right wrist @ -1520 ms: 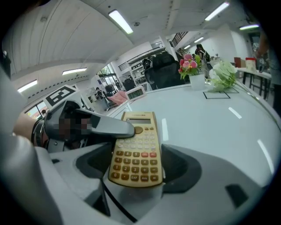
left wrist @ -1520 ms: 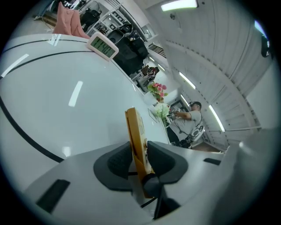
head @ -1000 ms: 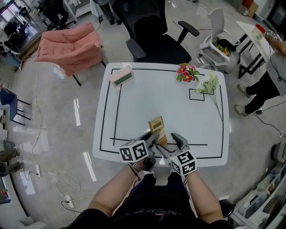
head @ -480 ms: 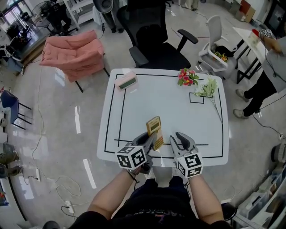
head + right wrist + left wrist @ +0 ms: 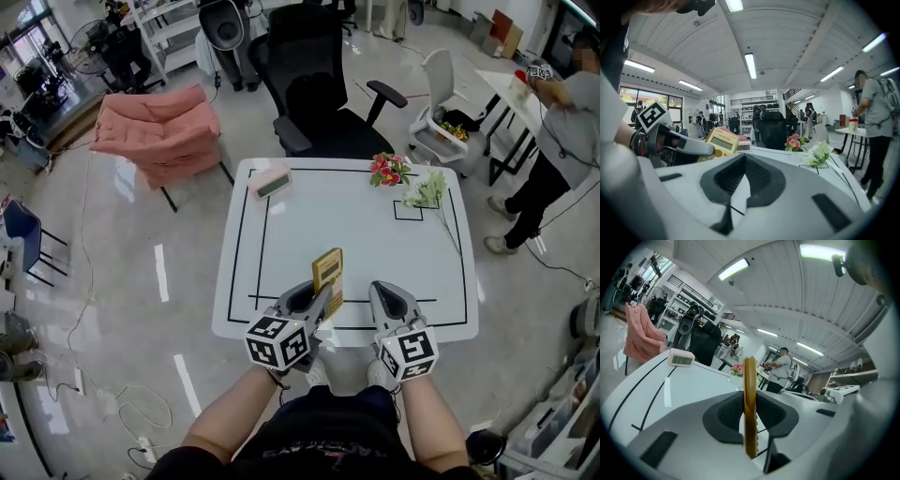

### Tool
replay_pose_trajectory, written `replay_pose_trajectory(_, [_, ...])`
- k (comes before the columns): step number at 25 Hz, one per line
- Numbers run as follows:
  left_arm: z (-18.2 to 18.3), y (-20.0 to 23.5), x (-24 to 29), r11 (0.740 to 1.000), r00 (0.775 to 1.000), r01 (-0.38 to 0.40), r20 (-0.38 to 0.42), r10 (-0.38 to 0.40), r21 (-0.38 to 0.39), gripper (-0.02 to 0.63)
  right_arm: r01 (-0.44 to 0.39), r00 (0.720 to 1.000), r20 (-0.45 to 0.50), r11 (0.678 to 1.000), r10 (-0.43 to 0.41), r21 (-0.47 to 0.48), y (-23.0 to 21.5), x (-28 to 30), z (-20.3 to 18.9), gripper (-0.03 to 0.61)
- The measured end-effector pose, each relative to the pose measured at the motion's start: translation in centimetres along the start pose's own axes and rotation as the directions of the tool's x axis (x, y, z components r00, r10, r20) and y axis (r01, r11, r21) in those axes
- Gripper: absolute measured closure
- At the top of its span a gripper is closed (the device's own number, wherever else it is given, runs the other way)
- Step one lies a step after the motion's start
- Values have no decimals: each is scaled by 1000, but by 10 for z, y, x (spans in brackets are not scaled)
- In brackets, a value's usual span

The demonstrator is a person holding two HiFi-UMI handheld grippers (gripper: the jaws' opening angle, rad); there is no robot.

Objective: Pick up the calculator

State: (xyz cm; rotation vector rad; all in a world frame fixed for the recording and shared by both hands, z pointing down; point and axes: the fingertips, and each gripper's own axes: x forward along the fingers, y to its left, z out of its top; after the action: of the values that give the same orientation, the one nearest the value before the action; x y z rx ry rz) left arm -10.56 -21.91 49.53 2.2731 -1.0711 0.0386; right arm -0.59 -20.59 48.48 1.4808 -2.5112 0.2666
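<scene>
The yellow calculator [image 5: 328, 274] hangs above the white table [image 5: 281, 234] near its front edge, display end pointing away from me. My left gripper [image 5: 322, 302] is shut on its near end. In the left gripper view the calculator [image 5: 750, 399] stands edge-on, pinched between the dark pads. To its right and apart from it, my right gripper [image 5: 380, 292] is shut with nothing in it. In the right gripper view the jaws [image 5: 744, 174] meet, and the calculator [image 5: 721, 142] shows at the left in the left gripper's fingers [image 5: 686, 144].
A pink desk clock [image 5: 272, 181] sits at the table's far left. Pink flowers [image 5: 387, 170] and white flowers [image 5: 429, 192] lie at the far right. A black office chair [image 5: 319, 84] stands behind the table, a pink-draped chair [image 5: 159, 131] to the left, a person [image 5: 553, 122] at the right.
Both grippers have risen from the table's front edge. The calculator came up off the table in the left gripper. The right gripper's jaws went from wide open to shut.
</scene>
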Motion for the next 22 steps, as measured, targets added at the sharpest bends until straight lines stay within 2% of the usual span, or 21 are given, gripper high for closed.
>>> replay_pose_trajectory(11, [13,-51,-37,995,998,-6,67,0,101,531,-8,996,87,1000,10,-21,-2,-52,36,577])
replay_pose_trajectory(22, [-26,-117,-48,993,988,-103,122,95,61,531,-85,990,107,994,93,-76,-21,-127,35,577])
